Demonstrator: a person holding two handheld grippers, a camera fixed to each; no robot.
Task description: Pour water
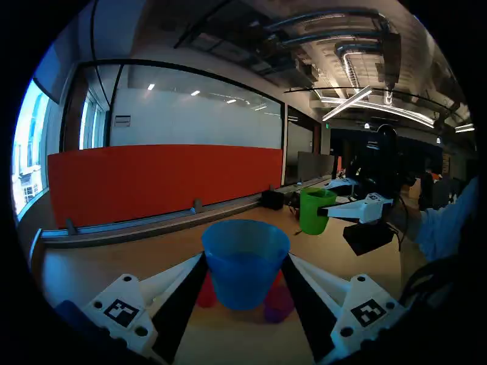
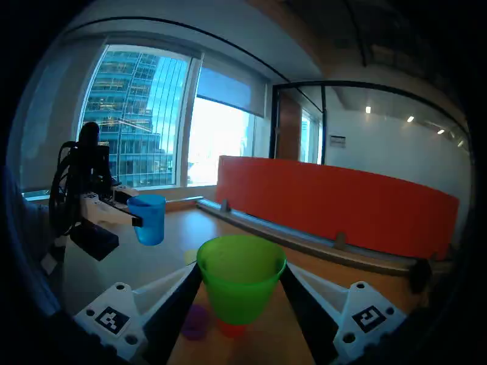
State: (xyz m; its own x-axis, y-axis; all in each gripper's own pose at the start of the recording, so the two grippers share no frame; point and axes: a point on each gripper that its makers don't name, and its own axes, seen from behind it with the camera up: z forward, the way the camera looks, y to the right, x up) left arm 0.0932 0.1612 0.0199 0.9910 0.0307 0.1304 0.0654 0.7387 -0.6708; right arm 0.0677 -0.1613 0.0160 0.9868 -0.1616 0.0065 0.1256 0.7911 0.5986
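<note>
A: What sits closest in the left gripper view?

B: The left hand-held gripper (image 1: 245, 263). Its 2 white fingers, black on the inner faces, are spread partway and press on both sides of 1 blue cup (image 1: 246, 280). The cup is smooth plastic, tapered, upright, with a round rim, and it is held above the tabletop (image 1: 122, 261).

A: And in the right gripper view?

B: It is the same arrangement. The right hand-held gripper (image 2: 241, 274) is spread to cup width and clamps 1 green cup (image 2: 240, 289) of the same tapered shape, also upright.

A: Is there water in either cup?

B: I cannot tell.

A: What is beneath the blue cup?

B: There are 2 small things on the smooth wooden tabletop, 1 red (image 1: 207, 293) and 1 purple (image 1: 278, 306). They are mostly hidden, so I cannot tell what they are.

A: And farther back?

B: 1 long orange panel (image 1: 164, 179) with a flat matte face stands along the tabletop's far edge. Beyond it are glass walls, and a window (image 2: 140, 115) faces 1 tall tower.
</note>
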